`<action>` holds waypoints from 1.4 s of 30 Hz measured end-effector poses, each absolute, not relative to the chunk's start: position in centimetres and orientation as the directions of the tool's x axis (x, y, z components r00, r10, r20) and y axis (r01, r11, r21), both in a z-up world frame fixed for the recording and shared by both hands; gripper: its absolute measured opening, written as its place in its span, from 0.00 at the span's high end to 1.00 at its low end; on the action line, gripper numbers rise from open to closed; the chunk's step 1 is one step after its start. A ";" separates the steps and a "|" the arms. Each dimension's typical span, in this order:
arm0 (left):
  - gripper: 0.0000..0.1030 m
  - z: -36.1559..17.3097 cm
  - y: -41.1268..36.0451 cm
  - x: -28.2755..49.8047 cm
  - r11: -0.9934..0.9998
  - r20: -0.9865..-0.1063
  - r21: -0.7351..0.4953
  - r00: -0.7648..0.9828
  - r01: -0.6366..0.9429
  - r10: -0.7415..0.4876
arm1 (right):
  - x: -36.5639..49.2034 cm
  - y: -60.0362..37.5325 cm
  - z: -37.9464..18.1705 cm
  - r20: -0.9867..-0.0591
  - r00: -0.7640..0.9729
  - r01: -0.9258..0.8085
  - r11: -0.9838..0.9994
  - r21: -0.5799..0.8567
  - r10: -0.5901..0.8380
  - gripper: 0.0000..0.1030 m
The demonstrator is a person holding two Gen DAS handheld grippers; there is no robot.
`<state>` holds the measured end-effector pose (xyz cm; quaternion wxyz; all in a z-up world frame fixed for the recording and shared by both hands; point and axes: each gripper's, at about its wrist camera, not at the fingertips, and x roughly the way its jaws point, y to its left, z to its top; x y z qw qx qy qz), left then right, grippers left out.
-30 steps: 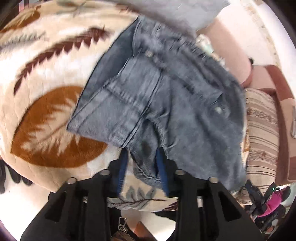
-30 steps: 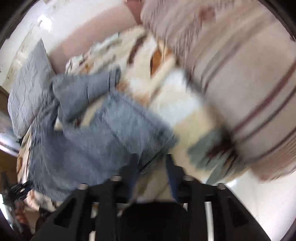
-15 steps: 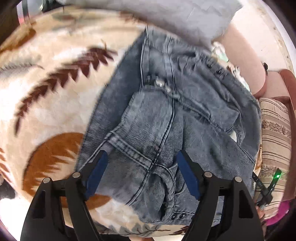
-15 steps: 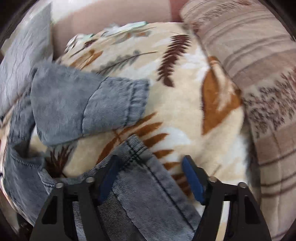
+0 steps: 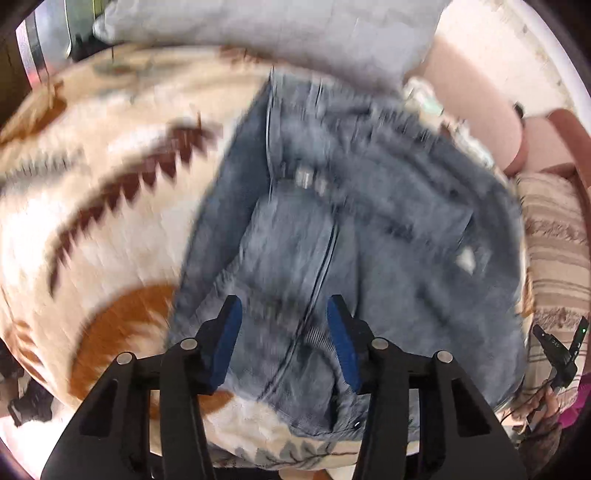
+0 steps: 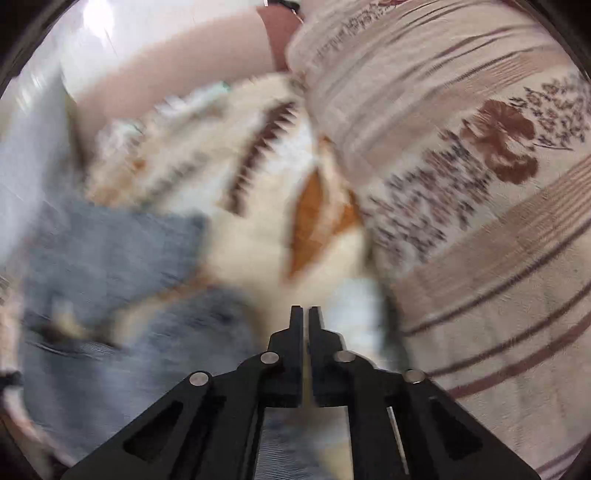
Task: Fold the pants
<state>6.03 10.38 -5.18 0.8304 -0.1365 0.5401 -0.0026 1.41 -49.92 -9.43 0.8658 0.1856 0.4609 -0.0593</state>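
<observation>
Grey-blue denim pants point(image 5: 369, 229) lie bunched on a cream blanket with brown leaf print point(image 5: 92, 184). My left gripper point(image 5: 284, 317) is open, its blue pads either side of a folded seam of the pants, just above the cloth and holding nothing. In the right wrist view the pants' legs point(image 6: 122, 302) lie at the left, blurred. My right gripper point(image 6: 305, 314) is shut with nothing between its fingers, above the blanket point(image 6: 258, 206) beside the nearer leg's edge.
A grey pillow point(image 5: 277, 33) lies beyond the pants. A striped beige cushion point(image 6: 480, 184) fills the right side; it also shows in the left wrist view point(image 5: 554, 258). A pink headboard point(image 5: 476, 92) stands behind. The blanket's front edge drops off below my left gripper.
My left gripper let go of the pants' edge, opened, then narrowed somewhat over the seam. My right gripper let go of the leg hem, opened, then shut empty and swung right.
</observation>
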 end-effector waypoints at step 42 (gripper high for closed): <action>0.45 -10.4 9.5 22.1 0.978 -0.931 -0.101 0.364 -0.182 -0.029 | 20.3 -48.2 -9.8 -0.812 0.579 0.276 0.955 0.106 -0.077 1.00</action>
